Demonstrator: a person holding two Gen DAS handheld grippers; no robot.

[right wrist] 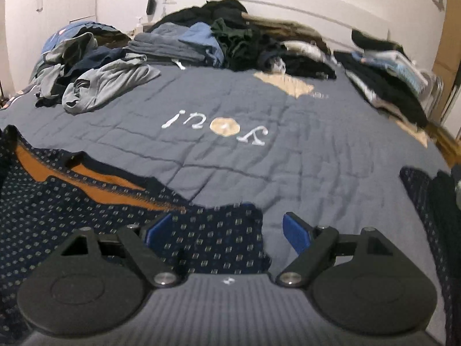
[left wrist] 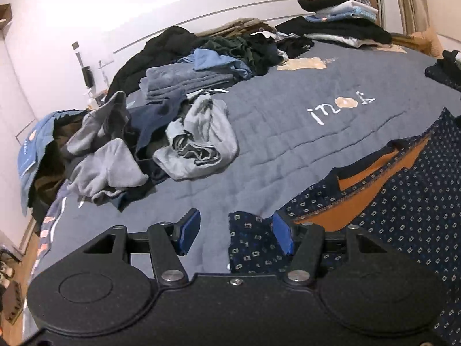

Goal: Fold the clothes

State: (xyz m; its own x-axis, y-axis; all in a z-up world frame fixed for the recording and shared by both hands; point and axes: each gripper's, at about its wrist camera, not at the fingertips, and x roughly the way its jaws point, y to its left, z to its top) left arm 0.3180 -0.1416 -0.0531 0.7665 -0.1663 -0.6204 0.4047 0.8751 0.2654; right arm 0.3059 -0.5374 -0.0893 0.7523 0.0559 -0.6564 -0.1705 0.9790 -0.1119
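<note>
My left fingers (left wrist: 233, 236) stand half apart and my right fingers (right wrist: 227, 230) wider, and neither pair presses on anything. The patterned shirt (left wrist: 403, 216) lies spread on the bed (left wrist: 273, 132), a corner of it reaching in between each pair: in the left view the cloth sits against the right-hand pad, in the right view it runs from the left pad toward the middle of the gap.

I judge the shirt light, limp and a little stretchy, a thin knit in dark navy with small pale squares and an orange lining at the neck (left wrist: 371, 184). It will sag and crease wherever I lift it, so I should pinch it at the shoulder corners, one per hand, taking both layers near the seam where the stitching gives some body. The quilted blue-grey cover under it looks matt and grippy enough that the cloth will drag, not slide.

Beyond my fingers lies a crumpled grey sweatshirt (left wrist: 198, 141), soft and thicker; farther off, folded stacks (left wrist: 340, 26).
</note>
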